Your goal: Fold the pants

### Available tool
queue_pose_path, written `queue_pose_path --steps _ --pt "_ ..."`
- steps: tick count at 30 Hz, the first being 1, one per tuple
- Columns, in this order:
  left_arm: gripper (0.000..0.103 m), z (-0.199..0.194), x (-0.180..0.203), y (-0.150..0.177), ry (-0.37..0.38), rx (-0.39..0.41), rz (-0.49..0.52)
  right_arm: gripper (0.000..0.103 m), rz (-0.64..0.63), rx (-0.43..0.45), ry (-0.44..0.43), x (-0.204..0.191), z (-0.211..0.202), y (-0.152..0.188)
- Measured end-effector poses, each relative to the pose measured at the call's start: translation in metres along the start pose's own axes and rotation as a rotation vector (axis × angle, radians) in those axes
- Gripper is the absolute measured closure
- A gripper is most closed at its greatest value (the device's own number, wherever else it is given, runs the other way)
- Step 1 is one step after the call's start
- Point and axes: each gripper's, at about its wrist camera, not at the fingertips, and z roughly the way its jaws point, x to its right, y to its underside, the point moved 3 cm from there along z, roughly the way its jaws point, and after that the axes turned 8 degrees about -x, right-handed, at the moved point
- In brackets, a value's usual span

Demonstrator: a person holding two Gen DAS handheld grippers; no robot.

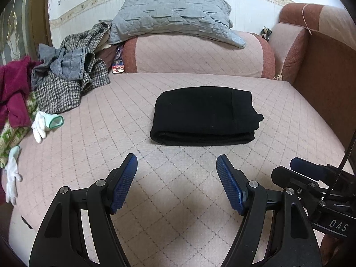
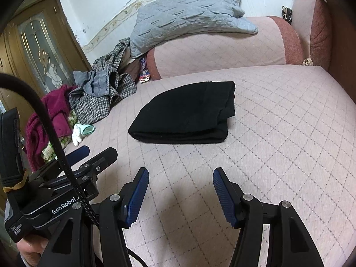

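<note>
Left tool: jaws spread wide, nothing between the blue ribbed pads, held above the pink quilted sofa seat.
Right tool: jaws also wide apart and empty, just right of the left one.
Task thing: black fabric pants, already folded into a compact rectangular bundle, lying on the seat far of both tools and apart from them.
Key relation: the bundle sits straight ahead of the left tool and ahead, slightly left, of the right tool; its long axis runs left-right, thick folded edge nearest. Neither tool looks clearly nearer.
Judgement: folding looks finished or nearly so; at most 1 tidy-up remains.
Writing: "GenRobot" on the left tool body in the right wrist view; "DAS" on the right tool body in the left wrist view.
Beyond: pile of checked, grey and maroon clothes far left; grey quilted blanket on the backrest.
</note>
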Motion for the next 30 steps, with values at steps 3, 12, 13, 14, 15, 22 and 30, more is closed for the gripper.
queue_pose_path --steps 3,12,13,14,15,22,30 --pt "0.029 -0.004 0.001 0.000 -0.002 0.009 -0.003 0.045 -0.001 0.000 0.001 -0.001 -0.002 0.004" --pt "0.029 -0.010 0.007 0.001 0.012 0.007 -0.001 0.045 0.020 0.003 -0.002 0.005 -0.008 0.006" --pt "0.029 -0.011 0.007 0.001 0.010 0.008 -0.001 0.045 0.019 0.003 -0.002 0.006 -0.008 0.005" --pt "0.029 -0.011 0.009 0.002 0.009 0.009 -0.001 0.045 0.018 0.003 -0.003 0.005 -0.009 0.006" --pt "0.029 -0.012 0.010 0.002 0.010 0.009 0.002 0.045 0.018 0.003 -0.004 0.005 -0.009 0.006" --pt "0.029 -0.016 0.012 0.003 0.012 0.015 0.003 0.045 0.011 0.003 -0.003 0.000 -0.011 0.007" --pt "0.029 -0.015 0.012 0.003 0.017 0.004 -0.001 0.045 0.027 0.005 -0.010 0.001 -0.012 0.008"
